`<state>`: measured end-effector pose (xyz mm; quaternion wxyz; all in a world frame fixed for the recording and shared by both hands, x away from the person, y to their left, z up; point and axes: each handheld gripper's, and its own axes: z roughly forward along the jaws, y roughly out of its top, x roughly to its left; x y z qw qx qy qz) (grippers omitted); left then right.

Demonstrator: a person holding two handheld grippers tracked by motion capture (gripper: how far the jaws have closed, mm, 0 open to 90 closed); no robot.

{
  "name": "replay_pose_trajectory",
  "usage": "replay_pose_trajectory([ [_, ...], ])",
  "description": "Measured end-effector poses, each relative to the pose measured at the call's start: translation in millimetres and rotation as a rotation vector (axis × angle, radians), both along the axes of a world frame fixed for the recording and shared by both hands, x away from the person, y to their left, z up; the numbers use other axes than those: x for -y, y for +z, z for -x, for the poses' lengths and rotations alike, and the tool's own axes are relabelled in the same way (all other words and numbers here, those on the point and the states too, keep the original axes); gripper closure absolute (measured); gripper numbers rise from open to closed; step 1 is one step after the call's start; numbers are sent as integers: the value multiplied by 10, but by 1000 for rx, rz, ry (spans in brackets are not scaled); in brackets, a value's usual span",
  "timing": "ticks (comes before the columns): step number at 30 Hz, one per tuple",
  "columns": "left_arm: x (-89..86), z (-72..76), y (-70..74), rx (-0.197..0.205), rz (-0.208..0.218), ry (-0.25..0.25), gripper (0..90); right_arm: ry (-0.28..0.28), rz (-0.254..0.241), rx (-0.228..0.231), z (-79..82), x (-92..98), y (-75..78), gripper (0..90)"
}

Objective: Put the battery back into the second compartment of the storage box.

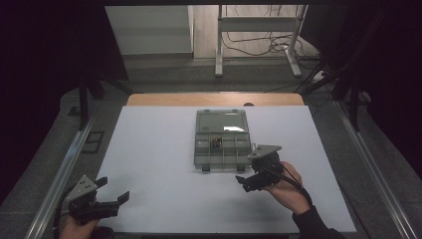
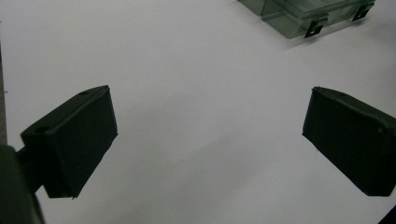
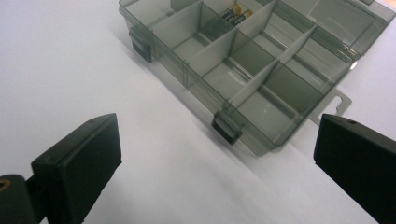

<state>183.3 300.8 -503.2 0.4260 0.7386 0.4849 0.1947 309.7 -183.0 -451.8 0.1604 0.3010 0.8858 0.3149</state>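
organizer box (image 1: 222, 144) lid open, long axis w/ table width | R gripper (image 1: 252, 180) beside (wide) | L gripper (image 1: 113, 191) wide

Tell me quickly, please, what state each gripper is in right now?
Left gripper: open, holding nothing, over the bare white table.
Right gripper: open, holding nothing, beside the open compartment box.
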Motion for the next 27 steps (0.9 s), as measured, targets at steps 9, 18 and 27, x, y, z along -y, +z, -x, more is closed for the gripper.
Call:
replay_pose_trajectory([
  [9,0,1,0,0,0,0,34,-25,-9,20,90,149,-27,10],
  [18,-1,1,1,0,1,0,34,-57,-28,29,168,309,-50,6],
  [27,-2,1,1,-1,2,1,34,-69,-32,31,221,418,-74,6],
])
